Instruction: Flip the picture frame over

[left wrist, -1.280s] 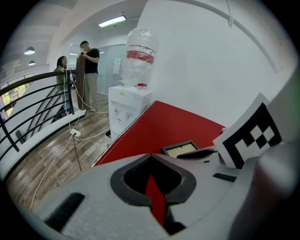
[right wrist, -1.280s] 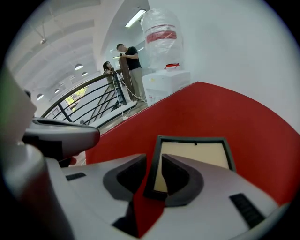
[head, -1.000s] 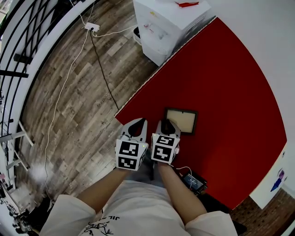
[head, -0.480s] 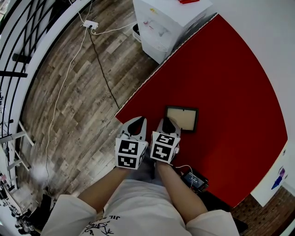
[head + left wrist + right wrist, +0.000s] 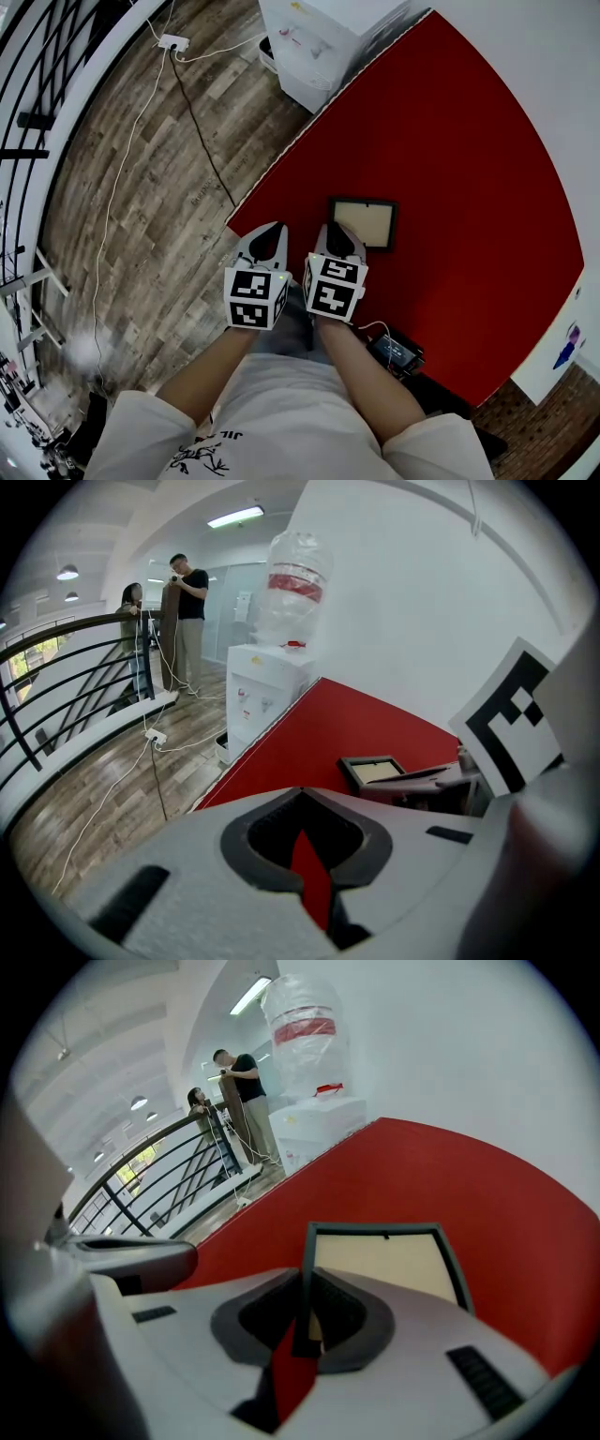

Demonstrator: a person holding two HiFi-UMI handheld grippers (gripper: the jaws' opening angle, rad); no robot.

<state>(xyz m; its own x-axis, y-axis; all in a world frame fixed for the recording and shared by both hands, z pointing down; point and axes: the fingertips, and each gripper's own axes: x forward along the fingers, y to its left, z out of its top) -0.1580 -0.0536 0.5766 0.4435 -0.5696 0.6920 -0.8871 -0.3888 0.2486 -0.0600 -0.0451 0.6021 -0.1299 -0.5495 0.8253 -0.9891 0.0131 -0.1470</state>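
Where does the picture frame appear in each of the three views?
Head view: the picture frame lies near the centre on the red table, just beyond the right tool.
Left gripper view: the picture frame is small, right of centre.
Right gripper view: the picture frame is large, lower centre, its left edge running toward the jaws.
Shared landmark: the white water dispenser beside the table.

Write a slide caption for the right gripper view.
Right gripper clamps the left edge of the dark picture frame lying on the red table, water dispenser behind.
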